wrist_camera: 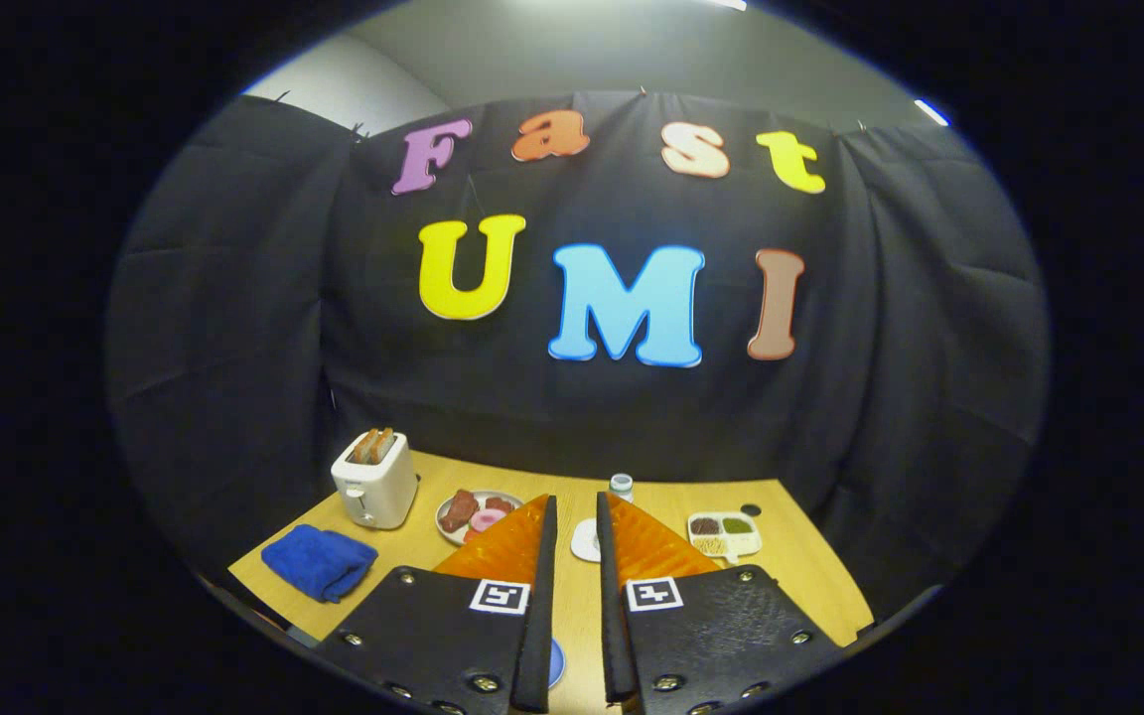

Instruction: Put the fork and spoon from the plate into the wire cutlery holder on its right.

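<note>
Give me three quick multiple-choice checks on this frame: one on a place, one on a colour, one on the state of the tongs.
1. Where does the blue cloth lie?
A. just in front of the toaster
B. on the divided tray
C. between the fingers

2. What colour is the toaster's body?
A. red
B. white
C. green

3. How do the tongs stand?
A. shut on the small jar
B. shut on the cloth
C. a narrow gap between the fingers, holding nothing

Key: 1 A, the cloth sits on the table before the toaster. 2 B, its shell is white with toast on top. 3 C, bare table shows through the gap.
</note>
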Available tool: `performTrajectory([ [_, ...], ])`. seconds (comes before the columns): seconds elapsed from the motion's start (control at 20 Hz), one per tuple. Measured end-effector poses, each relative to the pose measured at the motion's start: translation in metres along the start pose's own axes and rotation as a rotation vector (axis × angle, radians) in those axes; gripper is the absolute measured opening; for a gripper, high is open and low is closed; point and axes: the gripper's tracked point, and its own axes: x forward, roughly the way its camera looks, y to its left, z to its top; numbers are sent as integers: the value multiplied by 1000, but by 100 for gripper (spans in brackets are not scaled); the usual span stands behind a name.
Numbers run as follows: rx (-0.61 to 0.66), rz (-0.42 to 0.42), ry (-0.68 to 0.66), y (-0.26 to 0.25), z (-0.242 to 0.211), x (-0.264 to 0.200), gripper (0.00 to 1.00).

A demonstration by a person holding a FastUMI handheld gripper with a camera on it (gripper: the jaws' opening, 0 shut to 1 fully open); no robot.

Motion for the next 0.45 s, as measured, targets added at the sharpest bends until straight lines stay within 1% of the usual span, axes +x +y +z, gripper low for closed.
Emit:
performTrajectory([
  [0.1, -8, 29, -39, 21, 8, -4, 22],
  [0.15, -8, 19, -62, 23, 14, -6, 22],
  [0.2, -19, 0, -96, 20, 23, -8, 25],
  [0.25, -29, -25, -122, 19, 29, -12, 26],
  [0.4, -76, -51, -163, 32, 29, -18, 54],
  [0.45, -68, -41, -153, 40, 26, -15, 54],
])
